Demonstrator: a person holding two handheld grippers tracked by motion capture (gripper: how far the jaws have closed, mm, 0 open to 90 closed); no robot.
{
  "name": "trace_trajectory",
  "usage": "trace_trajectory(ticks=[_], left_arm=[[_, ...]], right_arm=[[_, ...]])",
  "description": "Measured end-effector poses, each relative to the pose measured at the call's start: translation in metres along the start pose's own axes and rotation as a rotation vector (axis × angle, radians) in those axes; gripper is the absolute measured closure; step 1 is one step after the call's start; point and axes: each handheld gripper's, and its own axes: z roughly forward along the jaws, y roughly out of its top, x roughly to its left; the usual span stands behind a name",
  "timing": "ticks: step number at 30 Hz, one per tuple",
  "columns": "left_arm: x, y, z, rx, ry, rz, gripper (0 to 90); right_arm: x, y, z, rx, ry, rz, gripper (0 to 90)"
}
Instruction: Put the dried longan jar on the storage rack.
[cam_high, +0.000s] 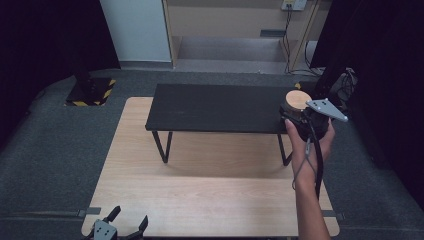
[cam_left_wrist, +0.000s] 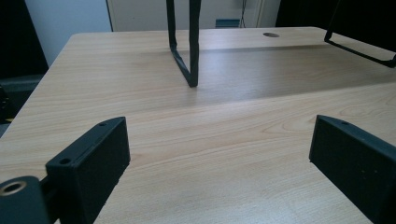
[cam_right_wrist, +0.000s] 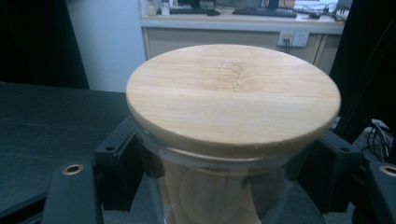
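A glass jar with a round wooden lid (cam_high: 297, 99) (cam_right_wrist: 233, 93) is at the right end of the low black shelf (cam_high: 215, 107) (cam_right_wrist: 42, 126). My right gripper (cam_high: 295, 117) (cam_right_wrist: 229, 172), held in a hand reaching from the lower right, is shut on the jar, one black jaw against each side of the glass below the lid. Round pale pieces show faintly inside the jar. I cannot tell whether the jar rests on the shelf or hangs just above it. My left gripper (cam_high: 129, 220) (cam_left_wrist: 219, 154) sits open at the near-left edge of the wooden table (cam_high: 200, 195) with nothing between its jaws.
The shelf stands on thin black metal legs (cam_left_wrist: 184, 51) across the far half of the table. A cable hole (cam_left_wrist: 271, 34) lies near the table's far edge. A stand base with yellow-black stripes (cam_high: 90, 92) is on the floor at back left, cables (cam_high: 345, 80) at back right.
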Motion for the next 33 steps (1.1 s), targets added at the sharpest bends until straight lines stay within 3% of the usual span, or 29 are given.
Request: trace_trajectory(ticks=[12, 27, 33], left_arm=[[0.001, 0.001, 0.003, 0.005, 0.004, -0.001, 3.8], [0.001, 0.002, 0.005, 0.008, -0.008, 0.000, 3.8], [0.001, 0.003, 0.003, 0.004, -0.010, 0.000, 3.7]], right_arm=[[-0.003, -0.004, 0.032, 0.054, -0.011, -0.010, 25.6], [-0.006, -0.011, 0.032, 0.029, -0.003, 0.001, 25.0], [-0.009, -0.017, 0.034, 0.002, 0.007, 0.031, 3.7]])
